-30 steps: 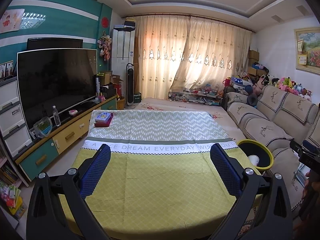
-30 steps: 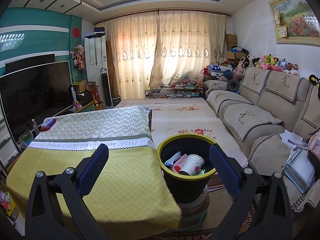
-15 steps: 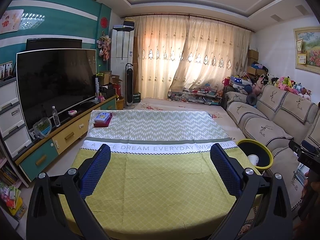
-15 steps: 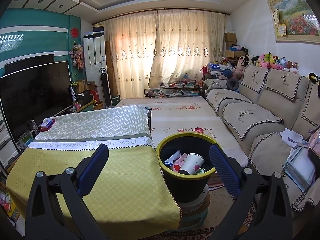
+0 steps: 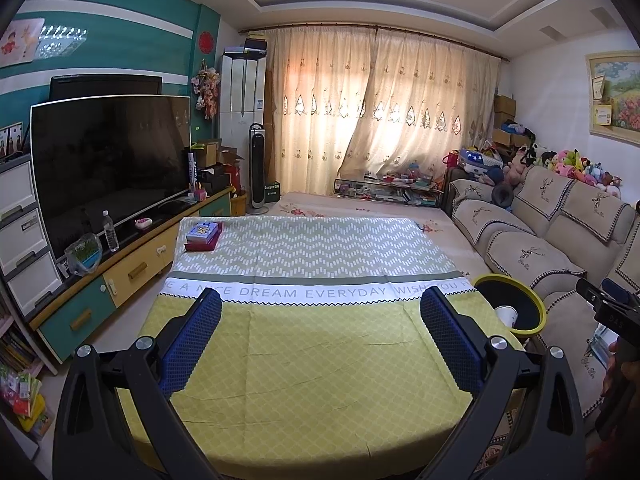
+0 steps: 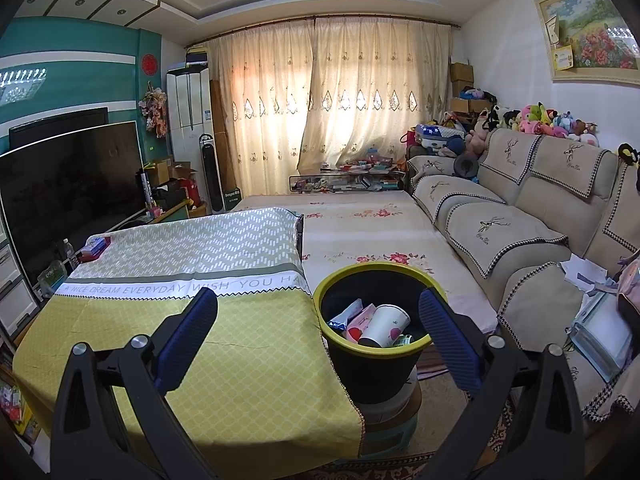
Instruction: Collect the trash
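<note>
A black trash bin with a yellow-green rim [image 6: 372,354] stands on a stool at the table's right edge. It holds a white paper cup [image 6: 385,326], a pink packet and other wrappers. It also shows in the left wrist view [image 5: 516,322]. My right gripper [image 6: 318,304] is open and empty, held above the bin and table edge. My left gripper [image 5: 320,308] is open and empty above the yellow-and-grey tablecloth [image 5: 312,344]. The right gripper's body shows at the right edge of the left wrist view [image 5: 612,312].
A small stack of boxes [image 5: 203,235] lies at the table's far left corner. A TV [image 5: 108,164] on a low cabinet is on the left, a beige sofa [image 6: 520,220] on the right. A floral mat [image 6: 360,228] lies beyond the table.
Both grippers have stayed open and almost still; the views shifted only slightly.
</note>
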